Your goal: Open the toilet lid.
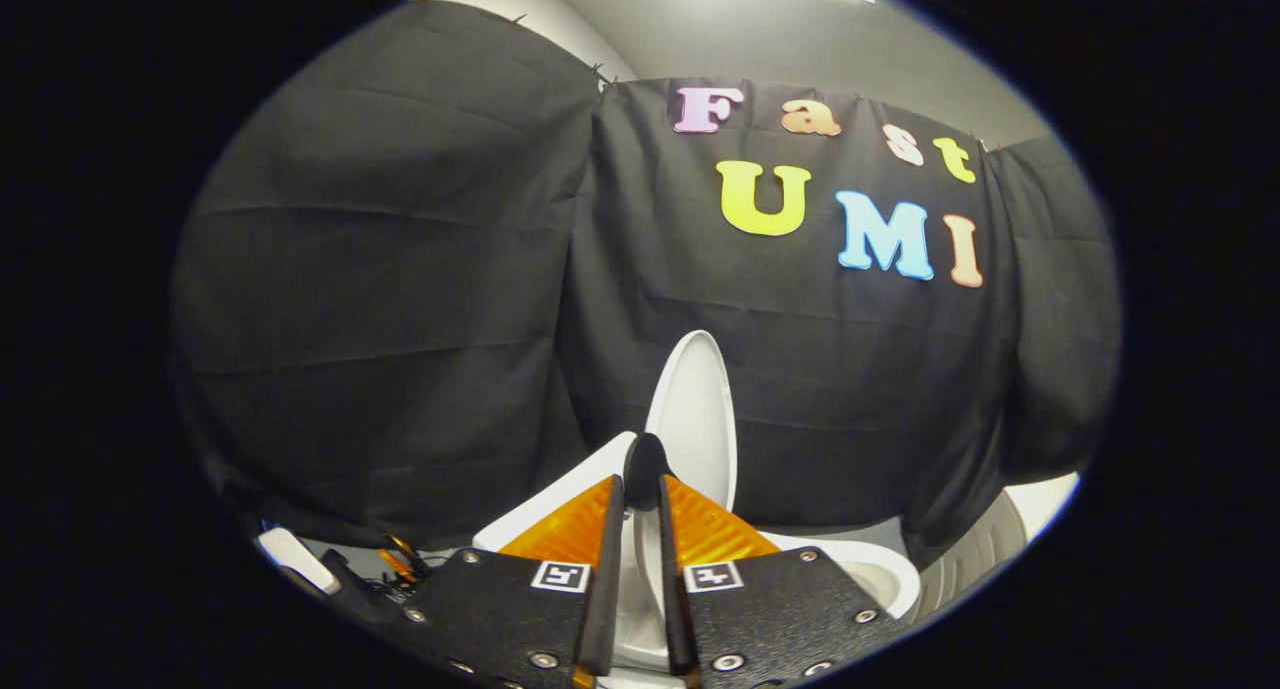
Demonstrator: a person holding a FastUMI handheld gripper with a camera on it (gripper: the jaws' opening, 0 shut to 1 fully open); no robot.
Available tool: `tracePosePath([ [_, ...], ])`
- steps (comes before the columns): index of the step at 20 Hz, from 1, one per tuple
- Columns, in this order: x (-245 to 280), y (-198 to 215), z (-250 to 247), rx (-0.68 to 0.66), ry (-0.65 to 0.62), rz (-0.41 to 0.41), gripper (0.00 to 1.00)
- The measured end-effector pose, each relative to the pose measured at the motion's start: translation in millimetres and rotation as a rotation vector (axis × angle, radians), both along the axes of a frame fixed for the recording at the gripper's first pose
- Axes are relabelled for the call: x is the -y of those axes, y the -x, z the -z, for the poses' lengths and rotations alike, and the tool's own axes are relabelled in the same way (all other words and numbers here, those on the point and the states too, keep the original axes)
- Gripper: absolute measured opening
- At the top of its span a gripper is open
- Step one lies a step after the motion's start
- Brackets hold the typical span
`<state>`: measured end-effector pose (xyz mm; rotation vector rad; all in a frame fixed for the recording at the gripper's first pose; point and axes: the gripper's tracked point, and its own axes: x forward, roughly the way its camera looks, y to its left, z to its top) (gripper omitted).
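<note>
The white toilet lid [697, 414] stands raised, nearly upright, against the black cloth wall. I see it almost edge-on, as a narrow oval rising just beyond the fingertips. My gripper [641, 484] is close to shut, with only a thin gap between its fingers. A white strip of the lid's near edge fills that gap, and both fingers lie against it. The toilet bowl rim [880, 574] shows low on the right, behind the right finger. A white part of the toilet body [560, 494] sits to the left of the left finger.
Black cloth walls close in all around, right behind the toilet. A white object with some cables [395, 564] lies on the floor to the left. A white ribbed thing [985, 544] stands at the lower right by the cloth.
</note>
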<state>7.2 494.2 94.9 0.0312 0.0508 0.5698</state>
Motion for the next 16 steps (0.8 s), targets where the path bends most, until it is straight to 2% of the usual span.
tracePosePath([
  [2,30.5,-6.3,-18.9,0.023,-0.112,0.032,0.55],
  [5,59.8,-30.8,-30.8,0.026,-0.207,0.075,0.94],
  [9,103.9,-67.1,-41.3,0.007,-0.253,0.131,0.94],
  [16,221.8,-123.4,-50.2,0.05,-0.181,0.282,0.95],
])
